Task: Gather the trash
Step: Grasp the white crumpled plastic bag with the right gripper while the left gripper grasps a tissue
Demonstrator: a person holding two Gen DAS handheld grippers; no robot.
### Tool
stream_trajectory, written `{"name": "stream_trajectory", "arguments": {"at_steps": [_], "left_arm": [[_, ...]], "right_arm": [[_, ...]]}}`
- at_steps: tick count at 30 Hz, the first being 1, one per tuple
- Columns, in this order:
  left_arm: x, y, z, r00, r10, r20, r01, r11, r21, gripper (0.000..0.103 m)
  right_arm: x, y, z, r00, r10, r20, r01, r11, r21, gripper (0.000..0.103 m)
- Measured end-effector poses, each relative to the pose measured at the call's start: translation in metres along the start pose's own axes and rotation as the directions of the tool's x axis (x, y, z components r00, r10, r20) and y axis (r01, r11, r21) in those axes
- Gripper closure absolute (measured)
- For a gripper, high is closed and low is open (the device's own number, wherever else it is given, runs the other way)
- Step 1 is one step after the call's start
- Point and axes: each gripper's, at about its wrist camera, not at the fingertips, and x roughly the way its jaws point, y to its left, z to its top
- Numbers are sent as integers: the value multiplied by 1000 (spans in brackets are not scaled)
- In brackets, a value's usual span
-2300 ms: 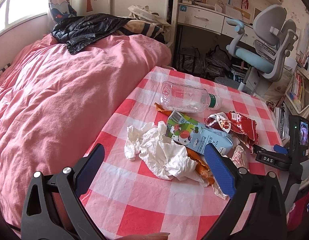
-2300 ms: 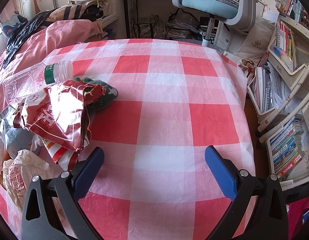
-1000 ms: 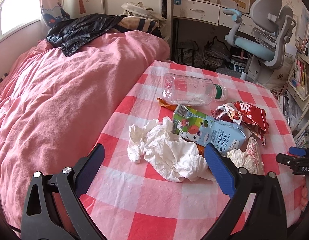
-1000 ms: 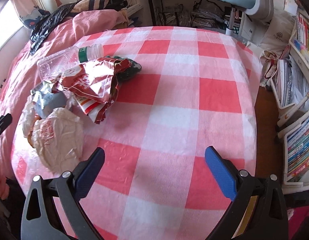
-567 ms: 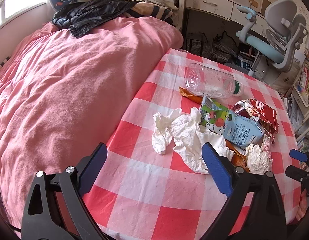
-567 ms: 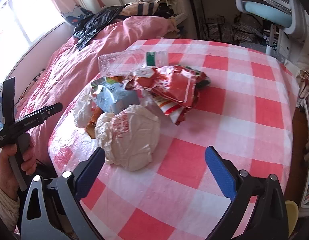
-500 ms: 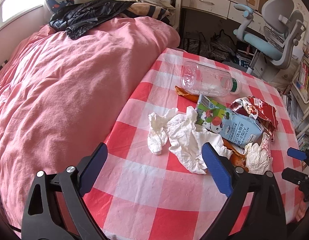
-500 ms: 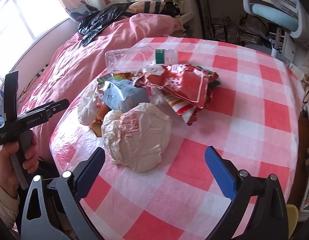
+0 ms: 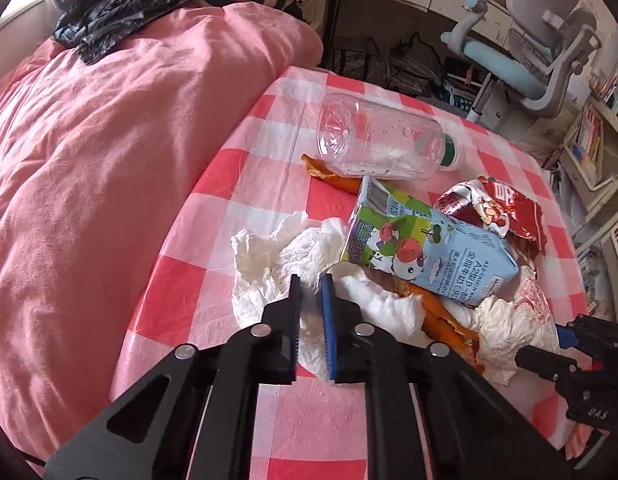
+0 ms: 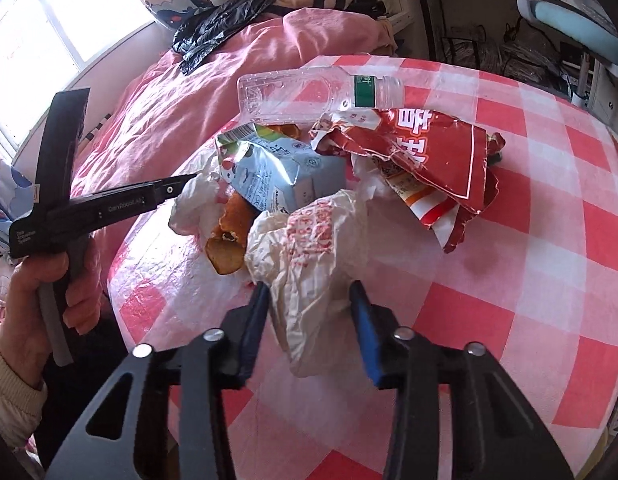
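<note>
A pile of trash lies on the red-and-white checked table. My left gripper is shut on the white crumpled tissue at the pile's near left. My right gripper is closed around a crumpled white wrapper with red print, which fills the gap between its fingers. Behind lie a milk carton, a clear plastic bottle, a red snack bag and orange peel.
A bed with a pink quilt borders the table's left side, with a black plastic bag on it. A grey-blue desk chair and a desk stand beyond the table. Bookshelves line the right.
Both grippers were wide open half a second ago. The left has moved in and shut on the tissue. The right has moved in and closed on the white wrapper.
</note>
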Motion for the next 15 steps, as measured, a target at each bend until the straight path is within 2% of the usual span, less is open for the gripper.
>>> {"name": "stream_trajectory", "arguments": {"at_steps": [1, 5, 7, 8, 9, 10, 12, 13, 15], "left_arm": [[-6, 0, -1, 1000, -7, 19, 7, 1000, 3, 98], [-32, 14, -6, 994, -61, 93, 65, 997, -37, 99], [-41, 24, -9, 982, -151, 111, 160, 984, -80, 99], [-45, 29, -11, 969, -215, 123, 228, 968, -104, 99], [-48, 33, -12, 944, -301, 137, 319, 939, -132, 99], [-49, 36, -13, 912, -385, 144, 405, 901, -153, 99], [-52, 37, -15, 853, -496, 161, 519, 839, -165, 99], [-53, 34, -17, 840, -518, 162, 540, 826, -160, 99], [-54, 28, -20, 826, -542, 154, 561, 815, -144, 99]], "right_arm": [[-4, -1, 0, 1000, 4, 13, -4, 1000, 2, 76], [-20, -6, 0, 998, 29, 57, -30, 999, 27, 79], [-30, -9, -1, 994, 65, 90, -70, 996, 49, 79], [-34, -9, -2, 992, 72, 101, -77, 996, 50, 79], [-37, -8, -2, 992, 70, 109, -76, 996, 46, 79], [-42, -7, -3, 990, 72, 119, -78, 996, 39, 79], [-48, -4, -4, 988, 82, 134, -87, 996, 26, 79], [-52, -3, -5, 988, 74, 138, -78, 997, 19, 79], [-57, -2, -6, 988, 61, 144, -64, 998, 12, 79]]}}
